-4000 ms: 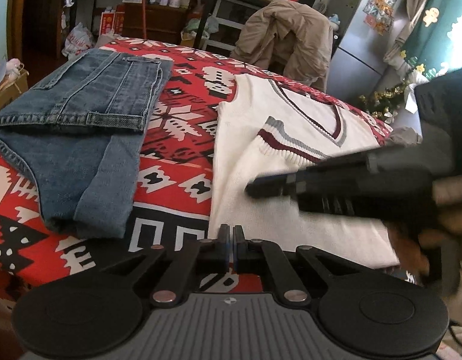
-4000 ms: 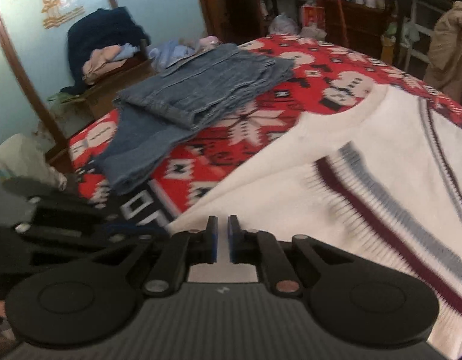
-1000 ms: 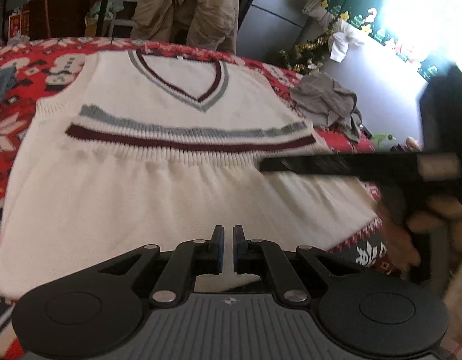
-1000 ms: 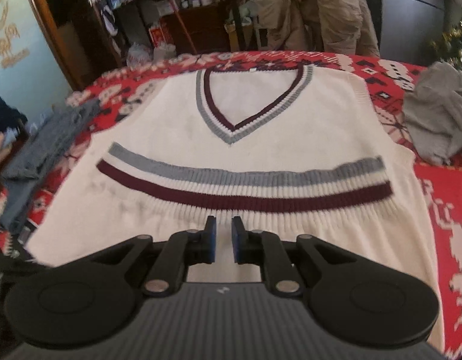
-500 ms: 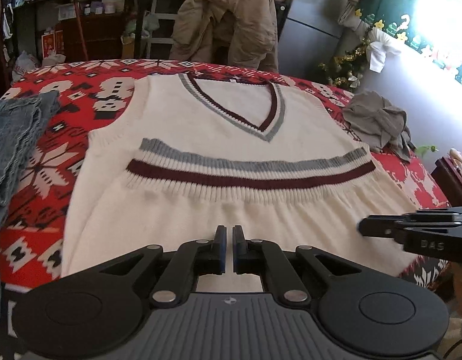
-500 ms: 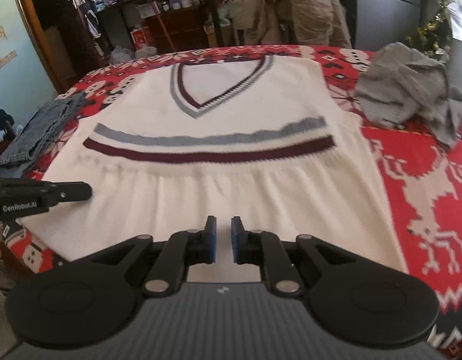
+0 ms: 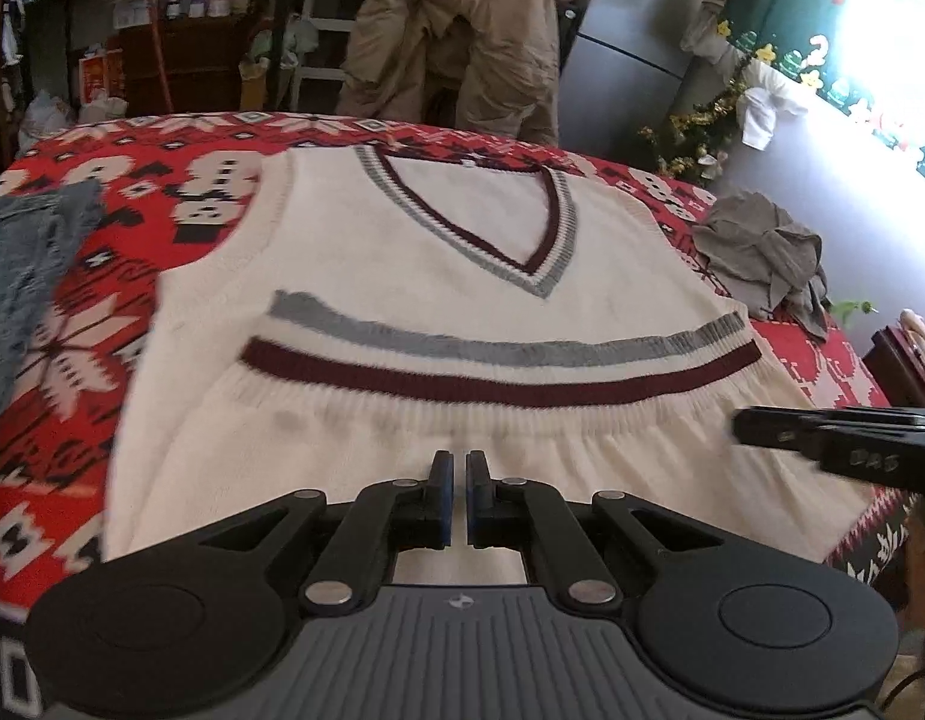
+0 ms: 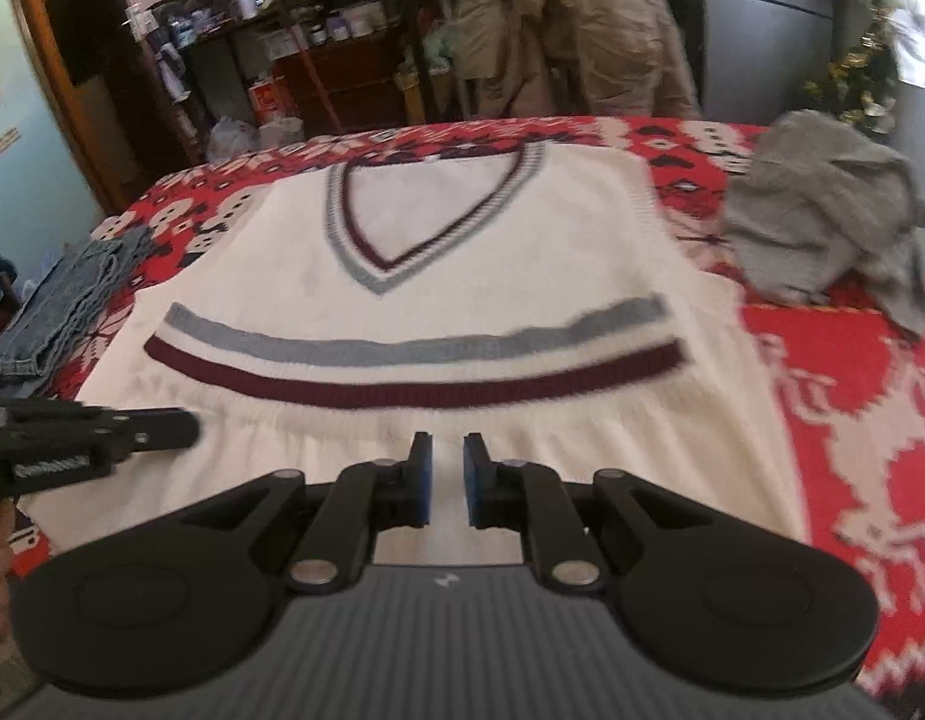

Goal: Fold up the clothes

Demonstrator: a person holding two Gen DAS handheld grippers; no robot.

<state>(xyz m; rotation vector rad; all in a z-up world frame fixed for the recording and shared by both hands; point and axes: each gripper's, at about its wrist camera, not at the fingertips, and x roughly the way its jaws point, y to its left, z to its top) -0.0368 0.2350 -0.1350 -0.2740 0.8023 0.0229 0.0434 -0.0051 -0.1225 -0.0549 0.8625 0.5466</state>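
A white knitted V-neck vest [image 7: 450,276] [image 8: 462,240] with a grey and a maroon stripe lies flat on the red patterned cloth [image 7: 162,192]. Its striped hem is folded up across the middle. My left gripper [image 7: 455,480] hovers over the vest's near edge, shut and holding nothing. In the right wrist view the left gripper [image 8: 189,429] pokes in at the vest's left side. My right gripper [image 8: 447,468] also hangs over the near edge, its pads a narrow gap apart with nothing between them. In the left wrist view the right gripper [image 7: 741,426] shows at the vest's right side.
Folded blue jeans [image 7: 18,276] [image 8: 66,306] lie left of the vest. A crumpled grey garment [image 7: 762,252] [image 8: 822,216] sits at its right. A tan jacket [image 7: 456,42] hangs on a chair behind the table, in front of cluttered shelves.
Both views have swung so the vest sits centred. In the left wrist view the right gripper has drawn back from over the vest to its right edge. Neither gripper's jaws changed.
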